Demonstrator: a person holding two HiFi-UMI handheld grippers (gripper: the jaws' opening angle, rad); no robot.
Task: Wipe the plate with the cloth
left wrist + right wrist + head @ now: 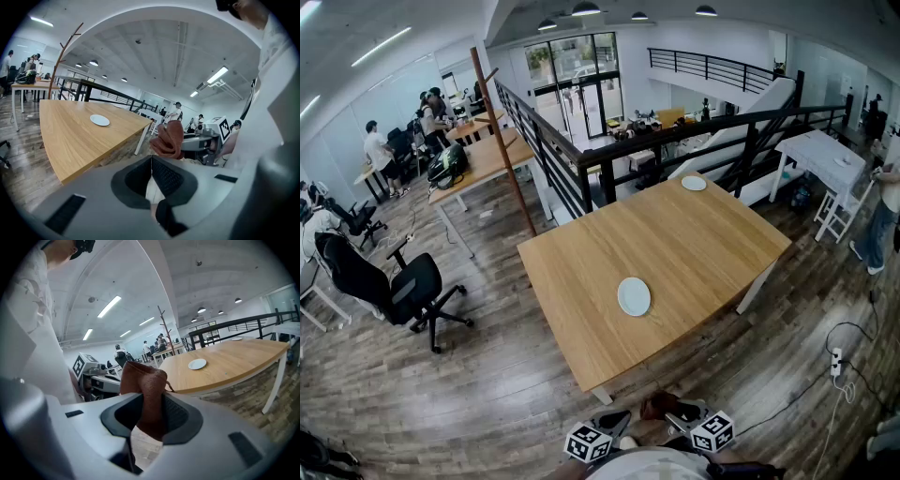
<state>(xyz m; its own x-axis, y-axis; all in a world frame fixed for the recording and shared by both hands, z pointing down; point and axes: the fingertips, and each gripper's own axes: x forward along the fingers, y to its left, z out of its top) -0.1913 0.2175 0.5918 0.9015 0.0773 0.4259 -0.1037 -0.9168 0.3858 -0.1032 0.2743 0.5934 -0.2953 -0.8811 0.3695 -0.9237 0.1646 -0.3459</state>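
A white plate (pixel 634 296) lies near the front of the wooden table (pixel 694 244). Both grippers hang low in front of the table's near edge, close to my body. My right gripper (pixel 677 411) is shut on a rust-brown cloth (pixel 659 405), which bunches up between its pads and sticks out past them. In the right gripper view the cloth (pixel 146 385) fills the right gripper (pixel 149 416), and the plate (pixel 197 363) lies farther off on the table. My left gripper (pixel 151 171) is shut with nothing in it. Its view shows the plate (pixel 100 120) and the cloth (pixel 169 139).
A second white plate (pixel 694 183) lies at the table's far corner by a black railing (pixel 675 141). A black office chair (pixel 398 291) stands to the left. A white table (pixel 821 155) is at the right, and cables with a power strip (pixel 837 361) lie on the floor.
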